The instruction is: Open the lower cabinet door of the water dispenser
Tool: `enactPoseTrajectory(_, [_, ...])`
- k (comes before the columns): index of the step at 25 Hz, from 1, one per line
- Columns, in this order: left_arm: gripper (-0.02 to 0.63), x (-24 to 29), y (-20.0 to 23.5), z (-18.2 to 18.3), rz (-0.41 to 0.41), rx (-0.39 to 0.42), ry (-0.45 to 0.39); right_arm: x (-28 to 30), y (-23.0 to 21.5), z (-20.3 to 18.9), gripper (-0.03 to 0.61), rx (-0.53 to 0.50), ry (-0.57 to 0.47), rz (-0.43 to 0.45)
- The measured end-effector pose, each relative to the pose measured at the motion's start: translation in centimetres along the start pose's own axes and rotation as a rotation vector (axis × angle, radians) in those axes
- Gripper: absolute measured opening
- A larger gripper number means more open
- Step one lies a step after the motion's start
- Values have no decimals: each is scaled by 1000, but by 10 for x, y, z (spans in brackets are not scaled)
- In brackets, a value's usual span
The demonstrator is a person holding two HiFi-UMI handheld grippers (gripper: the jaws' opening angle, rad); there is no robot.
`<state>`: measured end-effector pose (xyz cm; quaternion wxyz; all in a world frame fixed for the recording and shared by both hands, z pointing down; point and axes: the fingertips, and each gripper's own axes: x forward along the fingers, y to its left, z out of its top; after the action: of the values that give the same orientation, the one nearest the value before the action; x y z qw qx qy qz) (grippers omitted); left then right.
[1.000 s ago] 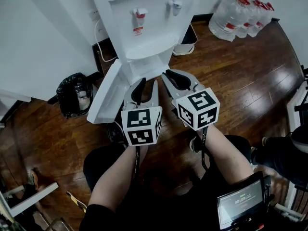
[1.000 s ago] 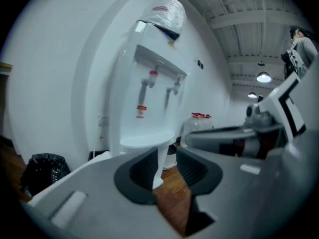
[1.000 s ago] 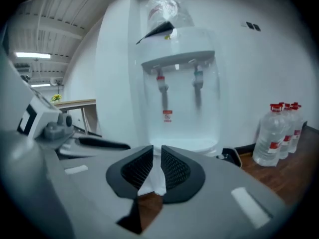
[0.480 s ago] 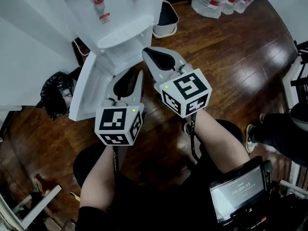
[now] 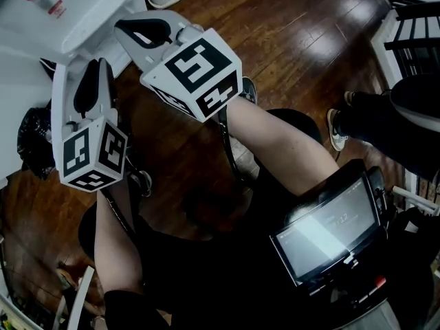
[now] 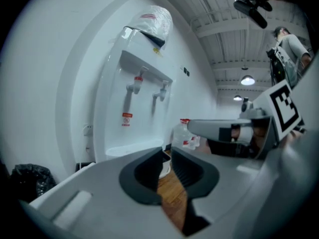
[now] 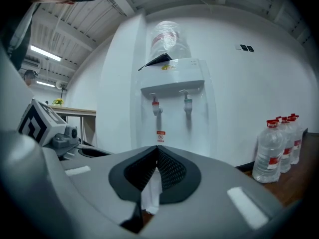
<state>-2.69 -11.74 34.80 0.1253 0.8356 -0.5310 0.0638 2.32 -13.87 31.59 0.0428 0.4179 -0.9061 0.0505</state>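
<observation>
A tall white water dispenser (image 7: 172, 98) with two taps is seen standing against a white wall. An upturned bottle wrapped in clear plastic (image 7: 169, 38) is seated on its top. The task's white lower cabinet door (image 5: 58, 91) is shown swung open from the foot of the dispenser, out over the dark wooden floor (image 5: 289, 40).

The left gripper (image 5: 98, 62) is held just in front of the dispenser's base, close beside the open door; whether the door is touched cannot be told. Its jaws are closing, a narrow gap is left between them, and only floor is seen through that gap. The right gripper (image 5: 118, 26) is held in front of the dispenser as well, nearer its drip tray. Its jaws are pressed together and nothing is pinched between them.

A row of clear plastic water bottles with red caps (image 7: 274, 148) is set on the floor to the right of the dispenser, along the wall. A crumpled black plastic bag (image 5: 31, 137) is seen on the floor to the dispenser's left.
</observation>
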Motion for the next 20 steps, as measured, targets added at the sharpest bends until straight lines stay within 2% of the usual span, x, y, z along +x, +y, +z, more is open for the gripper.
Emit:
enactPoseTrajectory(6, [77,9,-9,7,-30,6,-21,5,1,-3,5,11,1,43])
enactPoseTrajectory(11, [77,6,-22,5,-55,-6,-31,-10,2,-7,5,22,8,35])
enactPoseTrajectory(20, [78,2,-14,12,-56,-10,-50,-3,5,-5,5,22,8,34])
